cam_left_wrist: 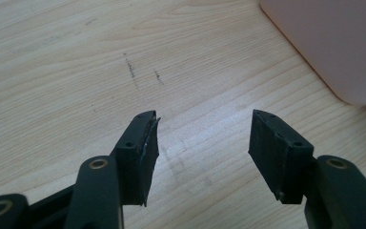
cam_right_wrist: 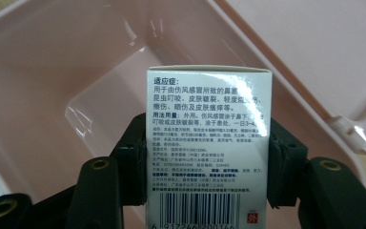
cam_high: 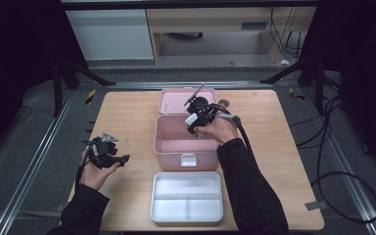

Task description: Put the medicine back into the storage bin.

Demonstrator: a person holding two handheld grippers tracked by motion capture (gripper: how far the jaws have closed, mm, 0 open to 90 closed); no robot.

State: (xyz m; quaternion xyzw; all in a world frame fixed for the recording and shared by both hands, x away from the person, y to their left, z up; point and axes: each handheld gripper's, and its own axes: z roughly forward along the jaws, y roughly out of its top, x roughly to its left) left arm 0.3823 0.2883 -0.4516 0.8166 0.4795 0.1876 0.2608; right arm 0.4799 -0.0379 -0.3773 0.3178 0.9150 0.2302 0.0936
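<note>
A pink box [cam_high: 171,159] stands open mid-table, its lid [cam_high: 171,100] laid back behind it. Over the box's right half my right gripper [cam_high: 194,126] is shut on a small white carton [cam_high: 192,119]. In the right gripper view the carton [cam_right_wrist: 205,95] shows printed text and a barcode. It is pinched between both pads of the right gripper [cam_right_wrist: 208,129], above the box's bare pink interior [cam_right_wrist: 52,71]. My left gripper [cam_high: 122,159] is held at the table's left. In its own view the left gripper [cam_left_wrist: 202,129] is open with nothing between its jaws, over wood beside the box [cam_left_wrist: 333,43].
A white divided tray [cam_high: 154,196] lies at the front edge, just before the pink box. A small round grey thing [cam_high: 223,103] sits behind the box to the right of the lid. Bare wood [cam_high: 122,117] spreads left and right of the box.
</note>
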